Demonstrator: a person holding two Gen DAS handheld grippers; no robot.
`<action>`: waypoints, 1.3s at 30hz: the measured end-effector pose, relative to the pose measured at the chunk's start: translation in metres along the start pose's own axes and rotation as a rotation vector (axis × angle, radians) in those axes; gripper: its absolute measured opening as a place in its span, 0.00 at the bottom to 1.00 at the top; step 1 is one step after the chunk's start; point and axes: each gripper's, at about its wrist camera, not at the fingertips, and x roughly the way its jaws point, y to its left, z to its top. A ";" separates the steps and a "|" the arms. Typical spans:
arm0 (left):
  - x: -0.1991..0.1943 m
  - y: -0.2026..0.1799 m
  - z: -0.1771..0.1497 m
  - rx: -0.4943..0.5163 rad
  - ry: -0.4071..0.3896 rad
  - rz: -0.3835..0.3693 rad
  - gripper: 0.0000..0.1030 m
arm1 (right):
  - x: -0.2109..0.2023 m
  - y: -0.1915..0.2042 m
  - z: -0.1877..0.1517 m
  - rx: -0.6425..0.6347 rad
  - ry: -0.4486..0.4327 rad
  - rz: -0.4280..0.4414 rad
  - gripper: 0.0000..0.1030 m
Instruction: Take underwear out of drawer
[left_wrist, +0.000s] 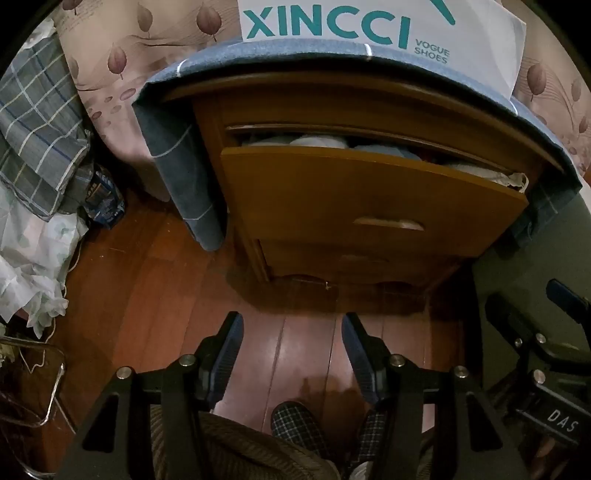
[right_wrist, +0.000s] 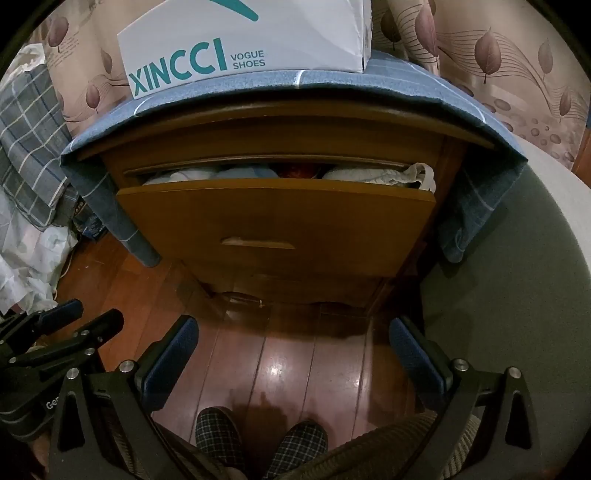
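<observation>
A wooden nightstand (left_wrist: 332, 110) is seen ahead in both wrist views, its top covered by a blue checked cloth (right_wrist: 332, 85) on which a white shoe box (left_wrist: 369, 22) printed XINCCI is set. The top drawer (right_wrist: 273, 214) is pulled partly out, and folded clothing is packed inside it up to the rim. The underwear (right_wrist: 369, 173) (pale, bunched fabric, with one piece spilling over the right corner of the drawer front) is seen lying in the drawer; the individual pieces cannot be told apart.

The left gripper (left_wrist: 291, 347) is held low over the red-brown wooden floor (right_wrist: 280, 362), well short of the drawer, with its jaws spread wide and nothing between them. The right gripper (right_wrist: 293, 350) is held in the same way just beside it, jaws also spread wide and nothing gripped. Each gripper is caught at the edge of the other's view.

A pair of checked slippers (right_wrist: 258, 439) is visible at the bottom of the right wrist view. A grey-green rounded seat (right_wrist: 517, 277) is seen to the right of the nightstand, and a checked quilt (left_wrist: 37, 122) and crumpled white fabric (left_wrist: 33, 258) are piled to its left. A leaf-patterned curtain (right_wrist: 498, 55) hangs behind.
</observation>
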 end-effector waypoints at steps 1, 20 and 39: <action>0.000 0.000 0.000 0.001 0.000 0.000 0.55 | 0.000 0.000 0.000 0.000 0.000 -0.001 0.99; 0.000 0.000 0.000 0.001 0.004 -0.003 0.55 | 0.002 -0.002 0.001 0.004 0.002 0.001 0.99; 0.001 -0.001 0.000 0.004 0.004 -0.002 0.55 | 0.002 -0.003 0.000 0.006 0.002 0.004 0.99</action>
